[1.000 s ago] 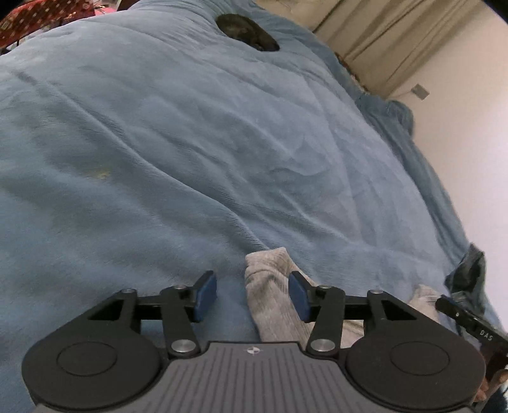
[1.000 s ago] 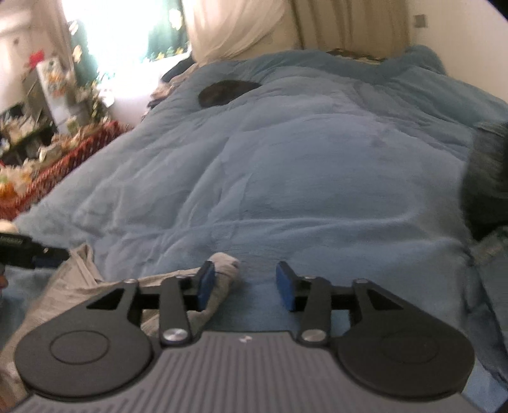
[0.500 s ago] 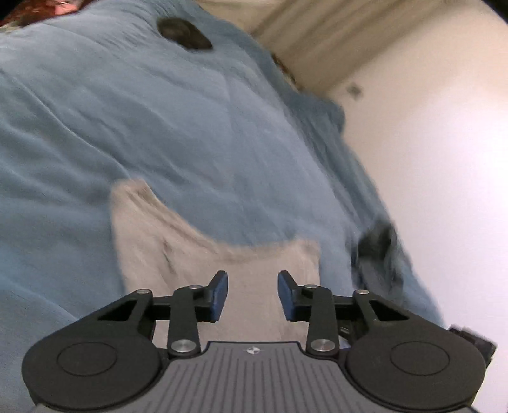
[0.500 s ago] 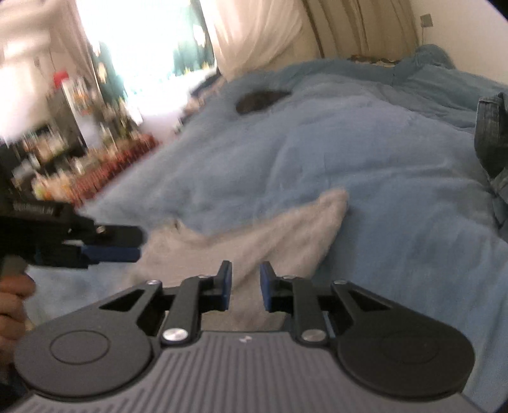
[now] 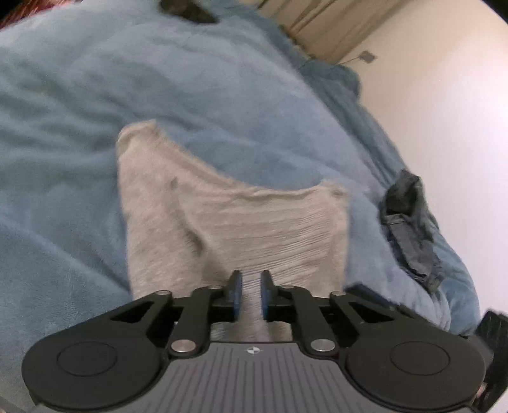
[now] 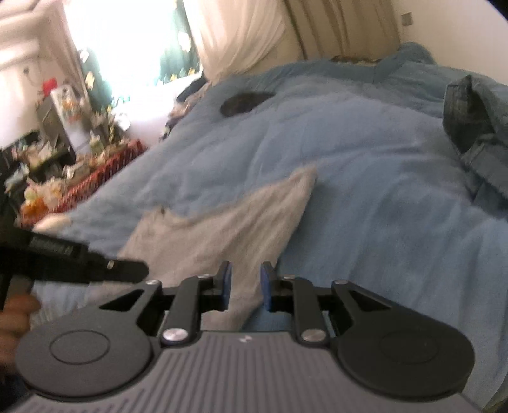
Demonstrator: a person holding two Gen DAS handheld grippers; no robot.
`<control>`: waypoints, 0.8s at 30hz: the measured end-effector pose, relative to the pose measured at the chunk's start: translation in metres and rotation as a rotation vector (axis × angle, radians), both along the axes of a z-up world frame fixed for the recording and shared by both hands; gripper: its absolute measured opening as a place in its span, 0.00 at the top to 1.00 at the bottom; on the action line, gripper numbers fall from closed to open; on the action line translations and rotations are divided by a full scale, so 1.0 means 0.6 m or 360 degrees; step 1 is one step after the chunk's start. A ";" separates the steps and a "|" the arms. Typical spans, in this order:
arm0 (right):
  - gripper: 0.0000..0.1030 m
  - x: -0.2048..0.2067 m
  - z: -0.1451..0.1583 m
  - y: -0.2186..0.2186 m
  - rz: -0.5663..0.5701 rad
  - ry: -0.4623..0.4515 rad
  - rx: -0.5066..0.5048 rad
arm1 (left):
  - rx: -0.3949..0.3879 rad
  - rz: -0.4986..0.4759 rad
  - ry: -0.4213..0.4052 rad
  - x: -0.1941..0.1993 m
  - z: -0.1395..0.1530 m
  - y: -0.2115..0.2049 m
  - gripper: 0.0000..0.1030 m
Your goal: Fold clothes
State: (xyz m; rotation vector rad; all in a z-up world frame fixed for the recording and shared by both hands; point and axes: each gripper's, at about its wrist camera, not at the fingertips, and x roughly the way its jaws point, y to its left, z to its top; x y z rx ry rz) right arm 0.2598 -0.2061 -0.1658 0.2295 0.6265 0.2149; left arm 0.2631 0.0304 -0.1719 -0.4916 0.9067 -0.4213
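The left gripper (image 5: 250,294) has its blue pads (image 5: 236,295) drawn close, a narrow gap between them, and grey cloth fills that gap; it looks clamped on the near edge of the grey garment (image 5: 228,219). The right gripper (image 6: 243,286) shows the same: pads (image 6: 226,286) close together with a strip of the grey garment (image 6: 228,235) running between them, apparently pinched.

The garment spreads away from both grippers over the blue blanket (image 5: 158,95). In the left wrist view it fans out from the jaws, its far edge sagging between a far-left corner and a far-right corner. In the right wrist view it runs from the jaws up to a pointed corner at the far right, with a ragged edge at the far left. Both views are blurred, so whether the cloth lies flat or hangs lifted cannot be told.

In the right wrist view the left gripper (image 6: 127,272) juts in from the left, just above the garment's left side, with part of the left hand (image 6: 17,317) below it.

To the right on the blanket lies a crumpled dark denim piece (image 5: 409,222). At the far end sits a dark lump (image 6: 244,101). Beyond hang curtains (image 6: 343,28), with a cluttered shelf (image 6: 73,152) at the left of the bed.
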 end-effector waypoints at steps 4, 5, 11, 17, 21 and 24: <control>0.90 0.014 -0.013 0.001 -0.0025 0.0005 -0.0039 | -0.0005 -0.0099 -0.0024 0.005 0.008 -0.037 0.84; 0.92 0.017 -0.019 0.002 -0.0027 0.0010 -0.0053 | 0.0008 -0.0129 -0.0024 0.007 0.007 -0.048 0.84; 0.95 0.033 -0.053 0.010 -0.0040 0.0038 -0.0140 | 0.0099 -0.0208 0.0043 0.008 -0.037 -0.061 0.85; 0.94 0.048 -0.061 0.000 -0.0072 0.0075 -0.0130 | 0.0029 -0.0223 0.0069 0.008 -0.045 -0.045 0.85; 0.91 0.074 -0.034 -0.017 -0.0130 -0.0017 -0.0117 | 0.0095 -0.0239 0.0035 0.001 -0.040 -0.057 0.85; 0.91 0.110 -0.034 -0.020 -0.0129 0.0022 -0.0102 | 0.0093 -0.0238 0.0048 0.000 -0.039 -0.053 0.85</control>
